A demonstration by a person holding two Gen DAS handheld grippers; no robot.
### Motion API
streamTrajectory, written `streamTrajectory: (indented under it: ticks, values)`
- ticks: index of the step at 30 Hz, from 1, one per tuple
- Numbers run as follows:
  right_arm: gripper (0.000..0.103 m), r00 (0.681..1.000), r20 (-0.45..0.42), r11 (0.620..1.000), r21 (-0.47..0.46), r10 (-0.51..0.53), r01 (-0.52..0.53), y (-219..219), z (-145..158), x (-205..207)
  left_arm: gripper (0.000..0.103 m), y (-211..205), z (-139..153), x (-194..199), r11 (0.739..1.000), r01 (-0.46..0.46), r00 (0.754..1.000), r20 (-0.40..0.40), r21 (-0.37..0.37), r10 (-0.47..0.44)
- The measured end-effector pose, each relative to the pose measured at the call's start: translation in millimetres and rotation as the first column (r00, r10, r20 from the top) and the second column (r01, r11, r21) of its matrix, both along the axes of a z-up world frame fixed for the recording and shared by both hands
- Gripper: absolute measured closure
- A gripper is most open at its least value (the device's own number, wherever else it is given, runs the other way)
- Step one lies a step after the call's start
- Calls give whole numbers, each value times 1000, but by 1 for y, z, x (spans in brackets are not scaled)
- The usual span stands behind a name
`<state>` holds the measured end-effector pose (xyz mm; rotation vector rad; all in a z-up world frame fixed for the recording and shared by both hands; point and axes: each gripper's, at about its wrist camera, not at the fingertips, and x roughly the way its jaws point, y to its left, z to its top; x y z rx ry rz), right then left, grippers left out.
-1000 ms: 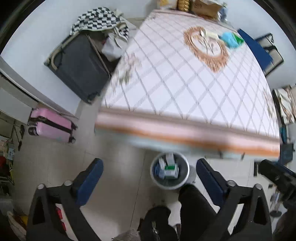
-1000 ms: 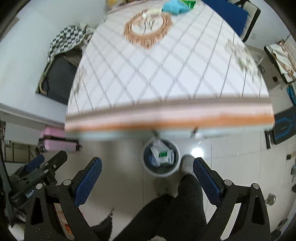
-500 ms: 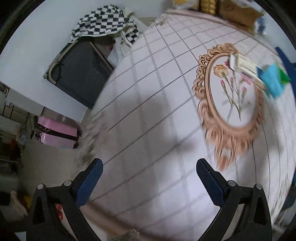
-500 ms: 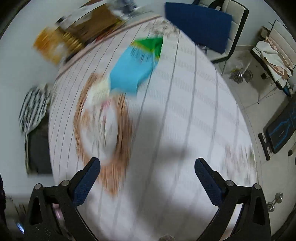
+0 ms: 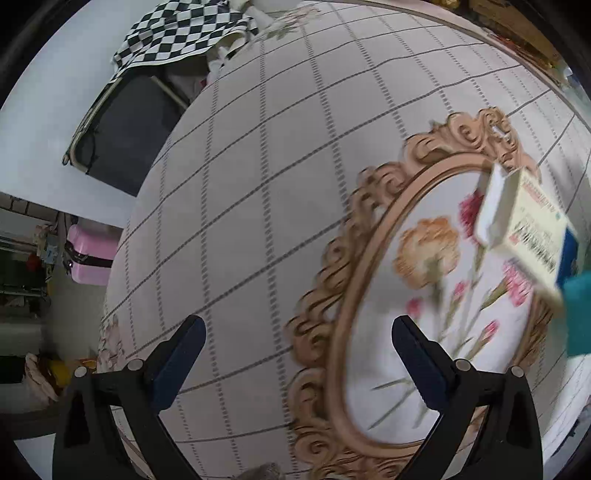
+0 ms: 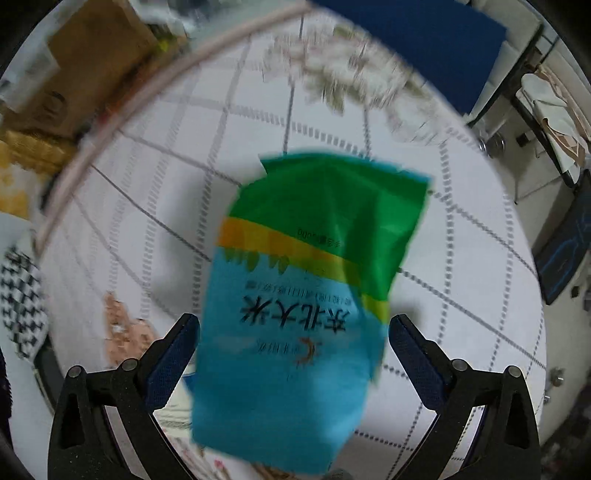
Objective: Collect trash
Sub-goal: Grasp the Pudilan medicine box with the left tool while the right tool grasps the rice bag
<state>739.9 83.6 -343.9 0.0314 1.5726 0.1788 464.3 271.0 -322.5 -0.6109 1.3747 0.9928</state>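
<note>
A blue and green plastic bag (image 6: 295,314) lies flat on the table's patterned cloth (image 6: 461,288). My right gripper (image 6: 293,332) hangs open over it, one finger on each side of the bag's blue half. In the left wrist view a white and yellow carton (image 5: 524,225) lies on the cloth's flower medallion (image 5: 424,295), up and to the right of my open left gripper (image 5: 295,332). A corner of the blue bag (image 5: 580,310) shows at that view's right edge. Nothing sits between the left fingers.
A brown cardboard box (image 6: 92,62) and yellow packets stand at the table's far edge. A blue chair (image 6: 424,40) is behind the table. Left of the table are a checkered cloth (image 5: 184,33) over a dark suitcase (image 5: 122,125) and a pink suitcase (image 5: 92,254).
Both grippers have moved from above the floor bin up and over the table. The right one now hangs over the blue and green bag, the left one near the carton.
</note>
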Motion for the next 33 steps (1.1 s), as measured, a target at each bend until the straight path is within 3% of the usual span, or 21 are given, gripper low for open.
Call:
streamTrajectory:
  ticks: [2, 3, 7, 10, 12, 16, 18, 20, 22, 24, 26, 28, 30, 33]
  values:
    - [4, 999, -37, 1000, -5, 29, -30, -1, -9, 3, 0, -1, 6, 12, 1000, 1, 1000, 31, -27, 0]
    - [12, 999, -21, 999, 1, 43, -43, -4, -5, 3, 0, -1, 8, 18, 999, -1, 999, 50, -44, 3]
    - [13, 993, 43, 994, -26, 108, -107, -29, 9, 6, 1, -6, 9, 48, 985, -27, 990, 134, -173, 50]
    - [14, 989, 81, 988, -95, 127, -119, -60, 13, 13, 1, -1, -1, 70, 935, -113, 964, 191, -336, 185]
    - [14, 989, 87, 986, -126, 120, -108, -75, 12, 17, 1, 5, -12, 82, 878, -190, 933, 198, -440, 301]
    - [14, 993, 82, 988, -139, 79, -67, -96, 6, 23, 1, 17, -30, 97, 771, -324, 872, 144, -548, 468]
    - [14, 994, 83, 988, -144, 68, -55, -98, 3, 25, 1, 21, -37, 104, 752, -379, 862, 89, -540, 499]
    - [14, 995, 82, 988, -145, 63, -51, -97, 0, 27, 1, 22, -43, 105, 751, -402, 860, 66, -524, 506]
    - [14, 995, 76, 987, -148, 68, -56, -104, 1, 25, 3, 20, -41, 109, 794, -372, 890, 58, -480, 453]
    - [14, 994, 70, 986, -150, 90, -79, -101, 0, 22, 7, 13, -39, 115, 856, -287, 938, 57, -430, 343]
    - [14, 989, 73, 981, -155, 128, -116, -96, 0, 18, 8, 3, -37, 118, 894, -184, 968, 80, -408, 236]
    - [14, 983, 75, 974, -162, 169, -155, -93, 0, 12, 8, -17, -33, 121, 942, 12, 996, 86, -336, 18]
    - [14, 975, 69, 967, -162, 209, -196, -90, 0, 3, 8, -39, -32, 114, 947, 188, 982, 54, -260, -181]
    - [14, 963, 52, 956, -147, 266, -256, -90, 2, -16, 8, -60, -33, 89, 909, 339, 940, 44, -241, -339]
